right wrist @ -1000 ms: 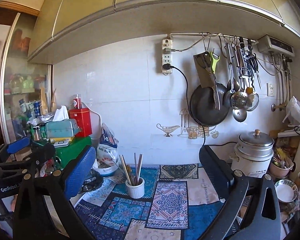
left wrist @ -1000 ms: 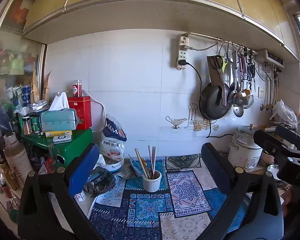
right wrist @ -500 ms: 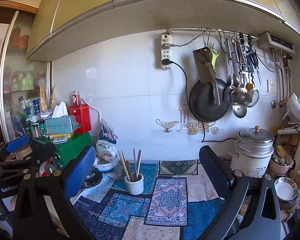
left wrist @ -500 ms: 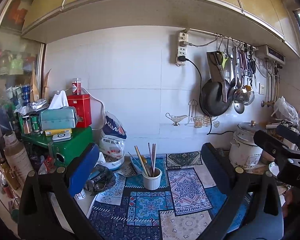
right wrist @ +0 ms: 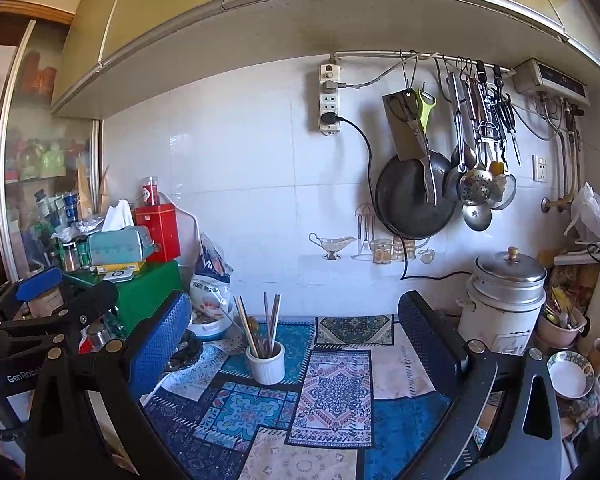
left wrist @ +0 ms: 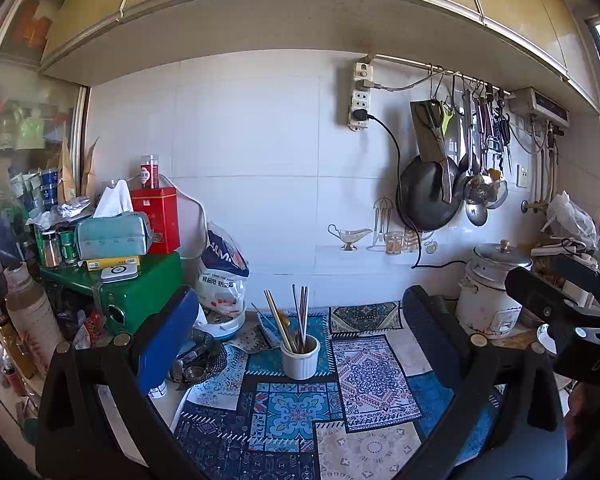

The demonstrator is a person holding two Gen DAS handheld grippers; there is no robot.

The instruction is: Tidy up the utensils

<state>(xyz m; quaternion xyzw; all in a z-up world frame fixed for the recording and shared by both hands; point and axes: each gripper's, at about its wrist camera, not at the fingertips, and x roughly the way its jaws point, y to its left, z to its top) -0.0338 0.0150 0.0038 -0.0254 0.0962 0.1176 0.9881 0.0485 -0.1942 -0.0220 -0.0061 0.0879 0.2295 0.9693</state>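
A: What has changed in the last second?

B: Very little. Both views have shifted only slightly; the wall and the hanging tools sit a bit lower in the picture than before, so both tools seem tipped a little upward. Nothing on the bench has moved.

A: How do the hand-held grippers stand?

B: The left hand-held gripper is wide open with nothing between its fingers. The right hand-held gripper is also wide open and empty. Both hang above the patterned cloth, well apart from the cup.

A: And the utensils?

B: The chopsticks stand upright in the white cup on the cloth, near the wall. More tools hang on the rail beside the pan. I see no loose utensil on the cloth.

A: What does it mean for the task?

B: I judge that it fits two stages: the chopsticks wait in the cup to be sorted, or they are already placed and the work is ending. The small shift does not decide it.
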